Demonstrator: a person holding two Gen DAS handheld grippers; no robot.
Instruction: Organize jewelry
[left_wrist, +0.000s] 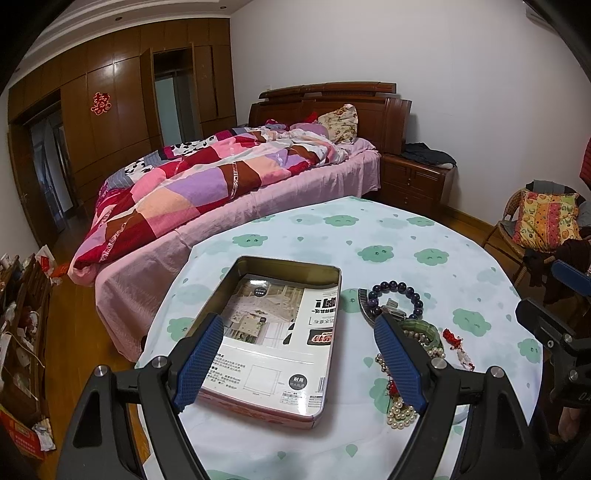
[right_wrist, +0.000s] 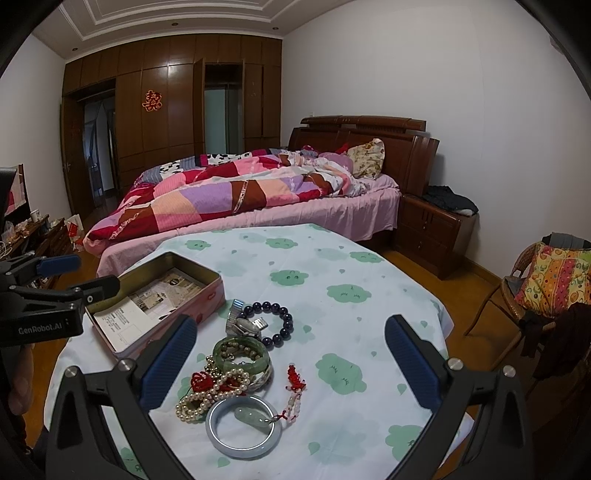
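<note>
- Jewelry heap (right_wrist: 236, 373) lies at near edge of table (right_wrist: 369, 273), just right of tin box (left_wrist: 273, 332): pale bangle (right_wrist: 243, 428) nearest, then pearls (right_wrist: 212, 391), green bracelets (right_wrist: 242, 356), dark bead bracelet (right_wrist: 275, 325) farthest.
- Heap's long axis runs front-to-back, approx. along the fingers.
- Right gripper (right_wrist: 291, 362) is spread wide, holding nothing; heap sits between its fingers, toward left one. Judged nearer than left.
- Left gripper (left_wrist: 301, 362) also released, empty, over the box; box has only a printed card inside.
- Table has cloud-print cloth; bed (right_wrist: 236, 199), wardrobe (right_wrist: 166, 103) behind, chair (right_wrist: 532, 295) at right.
</note>
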